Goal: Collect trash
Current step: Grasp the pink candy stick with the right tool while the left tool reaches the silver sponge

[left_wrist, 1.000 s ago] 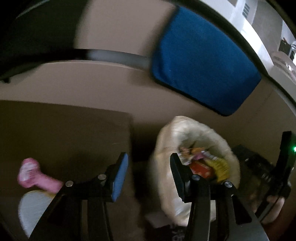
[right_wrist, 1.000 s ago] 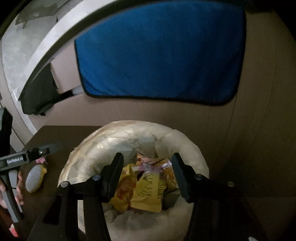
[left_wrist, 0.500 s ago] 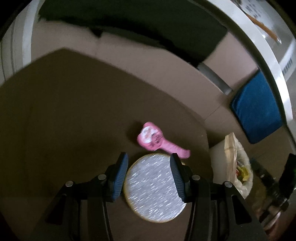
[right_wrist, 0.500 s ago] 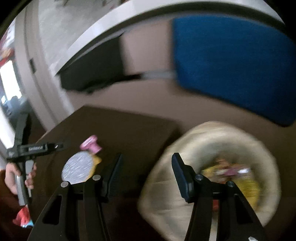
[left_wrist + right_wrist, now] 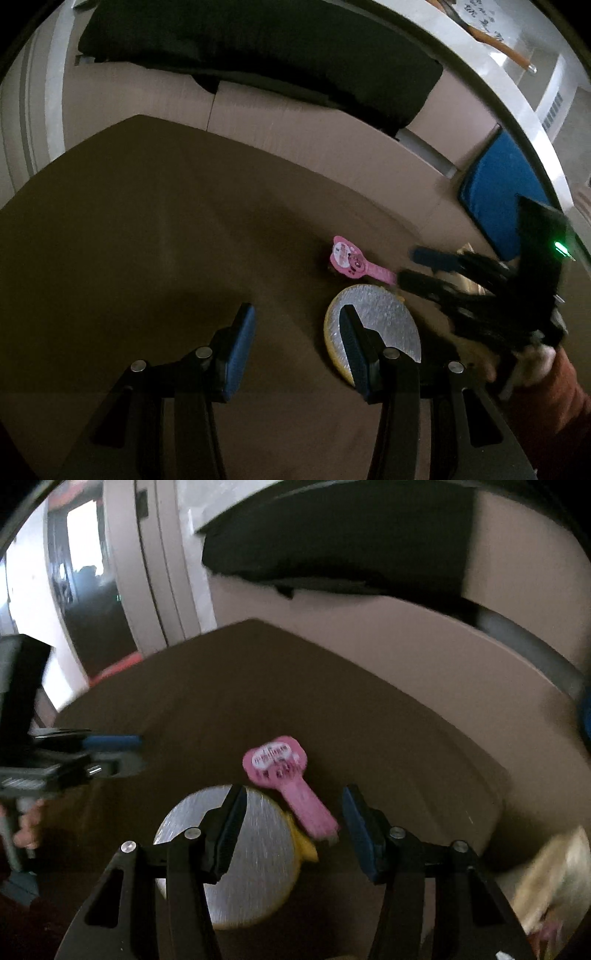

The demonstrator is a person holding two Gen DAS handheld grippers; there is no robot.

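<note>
Both grippers have swung away from the lined trash bin at the table's right edge and now face the dark tabletop, where two pieces of trash remain. The right gripper hangs over them, released and holding nothing, its fingers spread to either side of the pink paddle-shaped wrapper; that placement suggests it is lining up the next pick. Touching the wrapper's near end lies the round foil lid with its yellow rim. The left gripper is likewise released and empty, sitting left of the lid, probably keeping out of the way.
</note>
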